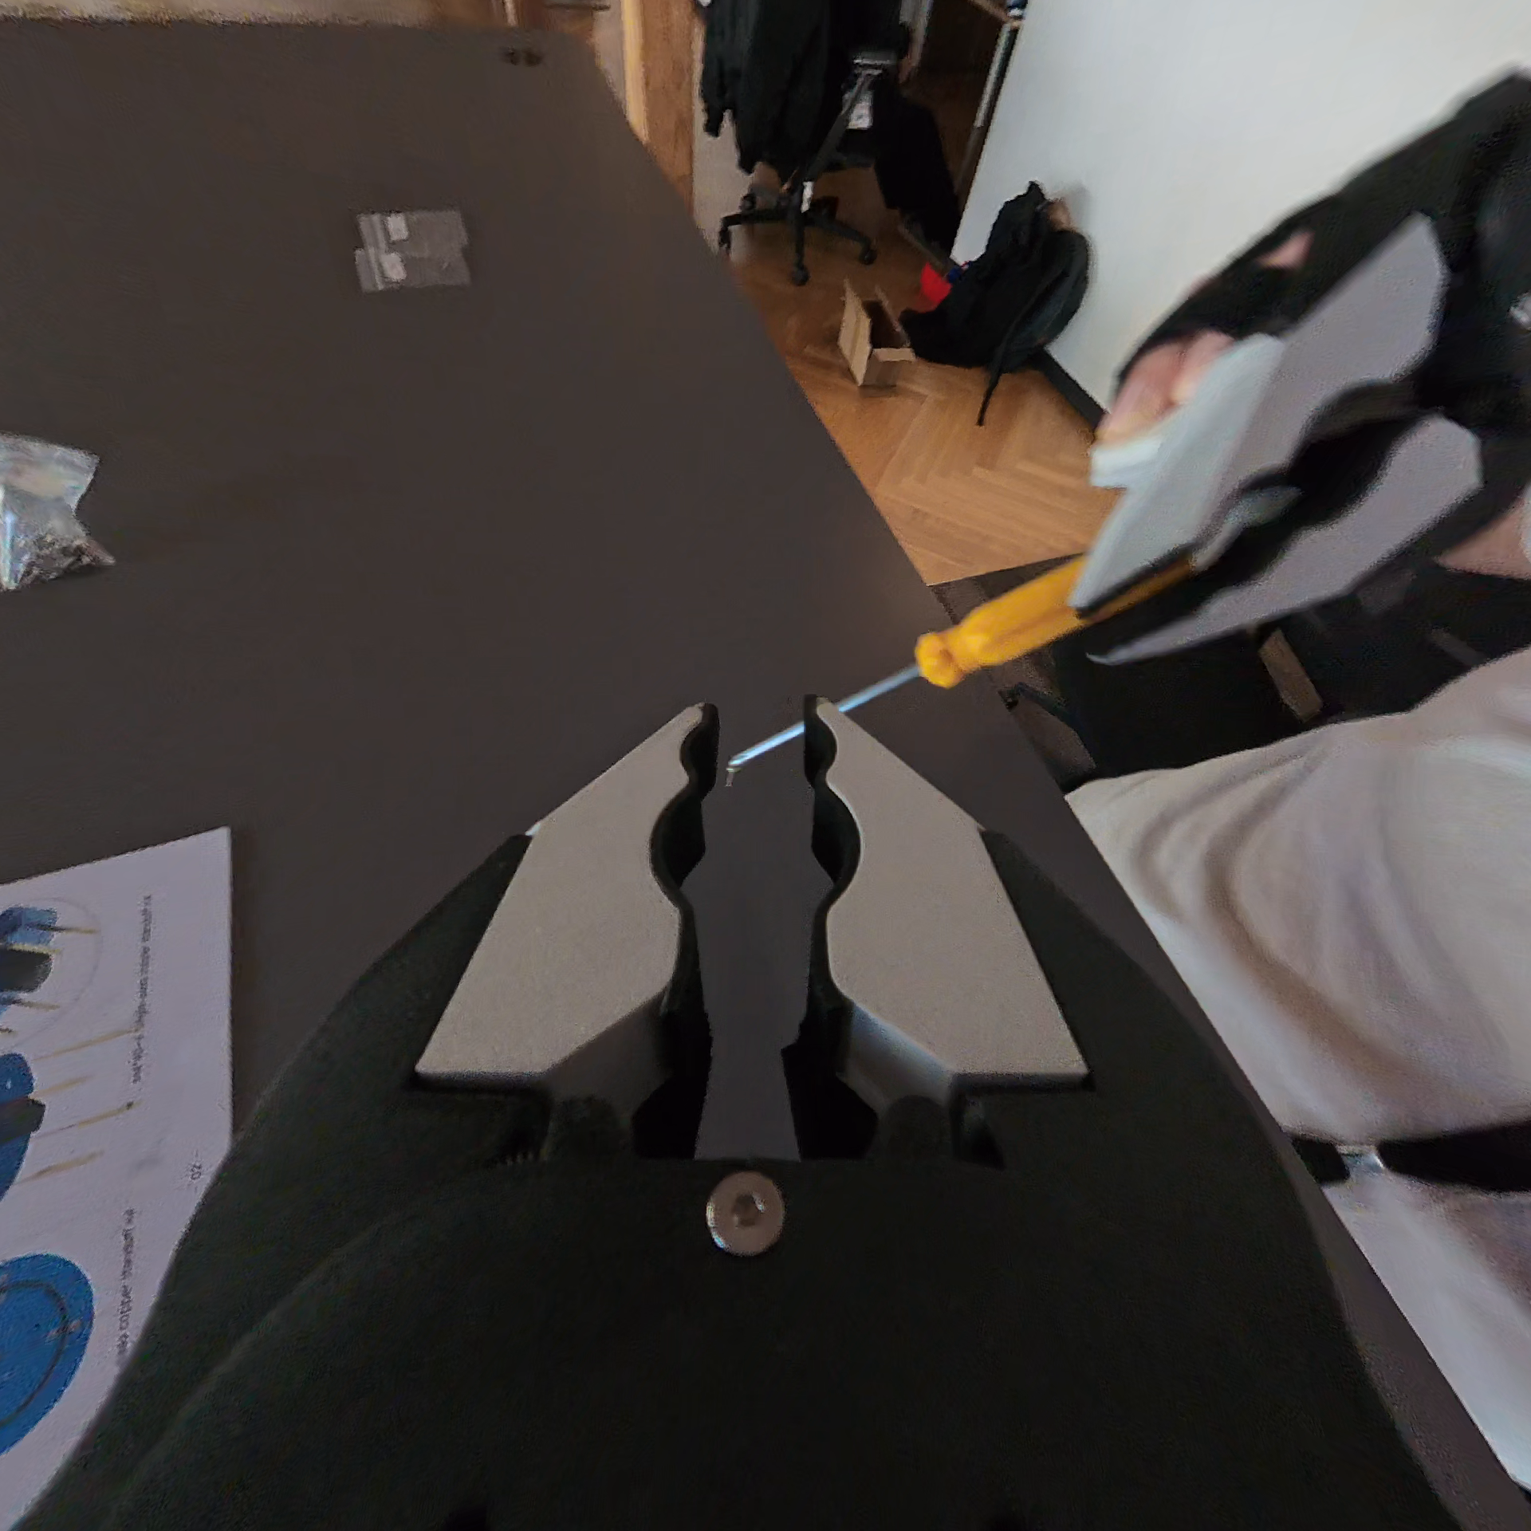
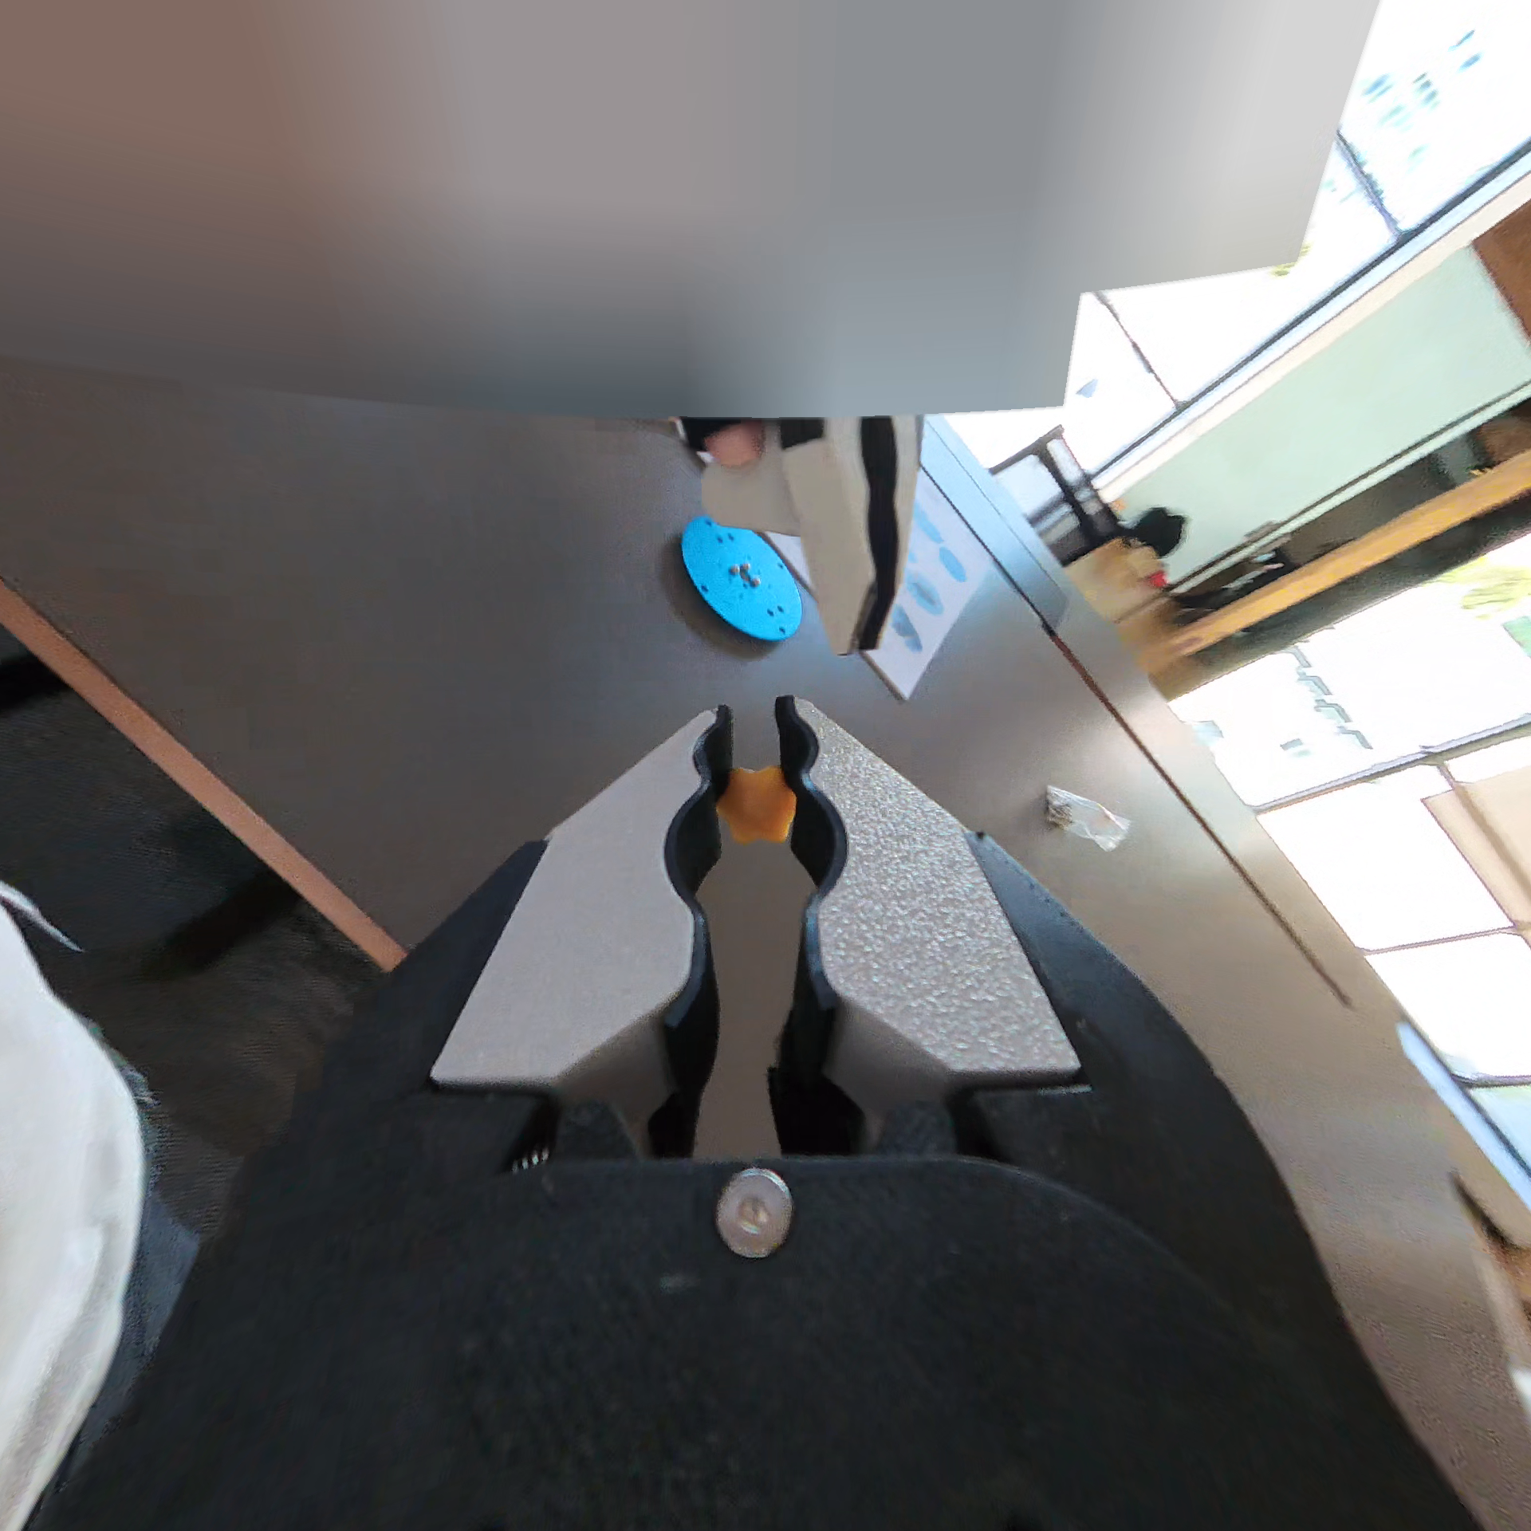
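Note:
My left gripper is open by a narrow gap and empty, held above the dark table. My right gripper comes in from the right, shut on the yellow handle of a screwdriver. The screwdriver's thin metal shaft passes behind my left gripper's right finger and its tip shows in the gap between the fingertips. In the right wrist view the right gripper clamps the yellow handle end-on. Beyond it lies a blue disc with small holes, with the left gripper just right of it.
A printed sheet with blue pictures lies at the left, also in the right wrist view. A bag of small metal parts and clear small bags lie farther off. An office chair, backpack and cardboard box stand on the floor beyond the table edge. The gap from one gripper's tips to the other's is roughly 8 centimeters.

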{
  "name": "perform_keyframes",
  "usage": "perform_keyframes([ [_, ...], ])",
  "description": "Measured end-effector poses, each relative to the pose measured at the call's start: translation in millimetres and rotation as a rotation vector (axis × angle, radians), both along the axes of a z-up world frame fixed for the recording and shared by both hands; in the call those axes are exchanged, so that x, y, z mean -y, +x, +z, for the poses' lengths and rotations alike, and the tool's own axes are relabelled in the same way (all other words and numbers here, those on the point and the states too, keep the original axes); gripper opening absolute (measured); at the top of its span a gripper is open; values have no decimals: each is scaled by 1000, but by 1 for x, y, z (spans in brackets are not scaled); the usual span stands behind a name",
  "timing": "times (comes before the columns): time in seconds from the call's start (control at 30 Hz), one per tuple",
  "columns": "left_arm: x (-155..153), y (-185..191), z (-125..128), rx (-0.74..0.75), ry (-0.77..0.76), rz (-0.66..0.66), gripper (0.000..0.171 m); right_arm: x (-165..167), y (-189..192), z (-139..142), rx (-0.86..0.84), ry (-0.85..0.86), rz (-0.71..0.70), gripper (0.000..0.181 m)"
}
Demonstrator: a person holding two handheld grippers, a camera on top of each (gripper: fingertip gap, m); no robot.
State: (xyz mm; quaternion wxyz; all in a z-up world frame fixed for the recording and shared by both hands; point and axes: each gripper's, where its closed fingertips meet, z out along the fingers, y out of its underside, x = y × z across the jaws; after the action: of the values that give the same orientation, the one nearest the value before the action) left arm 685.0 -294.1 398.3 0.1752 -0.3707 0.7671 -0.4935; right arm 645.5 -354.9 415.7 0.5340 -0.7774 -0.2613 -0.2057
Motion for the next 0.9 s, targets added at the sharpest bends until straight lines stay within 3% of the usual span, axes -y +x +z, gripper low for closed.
perform_keyframes([
  [0.23, 12, -25, 19, 168, 115, -107, 28, -38, 4, 46, -262, -152, 182, 10],
  [0.53, -25, -6, 19, 226, 168, 89, 29, -87, 8, 76, -400, -291, 318, 10],
  [0.6, -33, -2, 18, 222, 136, 119, 19, -96, 9, 76, -421, -324, 335, 10],
  [0.63, -36, 0, 19, 225, 117, 127, 4, -101, 10, 76, -425, -333, 344, 10],
  [0.77, -46, 7, 28, 269, 7, 182, 2, -125, 15, 91, -507, -258, 457, 11],
  [0.83, -53, 11, 35, 294, -42, 230, 1, -132, 15, 113, -630, -142, 599, 38],
  [0.9, -60, 14, 37, 310, -79, 271, 1, -136, 31, 136, -741, 14, 690, 46],
])
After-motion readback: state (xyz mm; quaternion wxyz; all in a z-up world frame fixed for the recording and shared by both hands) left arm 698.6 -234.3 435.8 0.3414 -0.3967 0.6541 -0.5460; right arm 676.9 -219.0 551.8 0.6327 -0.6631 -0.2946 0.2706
